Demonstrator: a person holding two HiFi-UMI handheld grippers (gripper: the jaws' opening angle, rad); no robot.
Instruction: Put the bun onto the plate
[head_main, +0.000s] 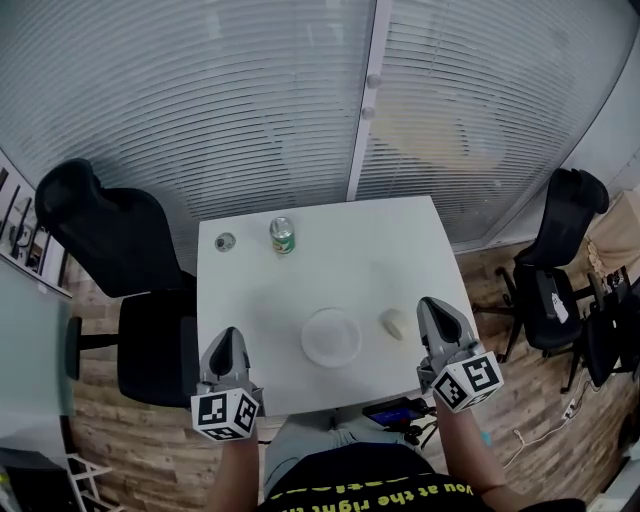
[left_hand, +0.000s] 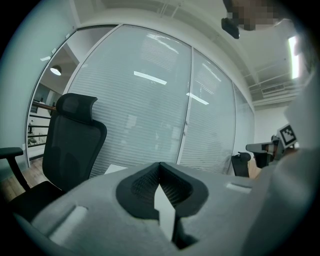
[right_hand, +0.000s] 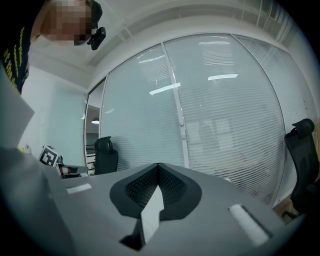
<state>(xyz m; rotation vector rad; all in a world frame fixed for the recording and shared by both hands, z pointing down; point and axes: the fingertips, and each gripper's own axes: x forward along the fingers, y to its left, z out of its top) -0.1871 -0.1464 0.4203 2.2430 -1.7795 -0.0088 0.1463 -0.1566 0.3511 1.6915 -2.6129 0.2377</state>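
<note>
Task not yet begun. Pale oval bread bun (head_main: 394, 323) lying on white square table (head_main: 250, 290), just right of round white plate (head_main: 331, 336), not touching it. Plate sitting empty near table's front edge. Left gripper (head_main: 228, 338) hovering over front left corner, jaws pressed together, nothing between them. Right gripper (head_main: 432, 306) hovering just right of bun, jaws likewise together, empty. Green drink can (head_main: 283, 235) standing at far side. Remaining, by judgement: opening jaws, grasping bun, lifting it across, setting it on plate.
</note>
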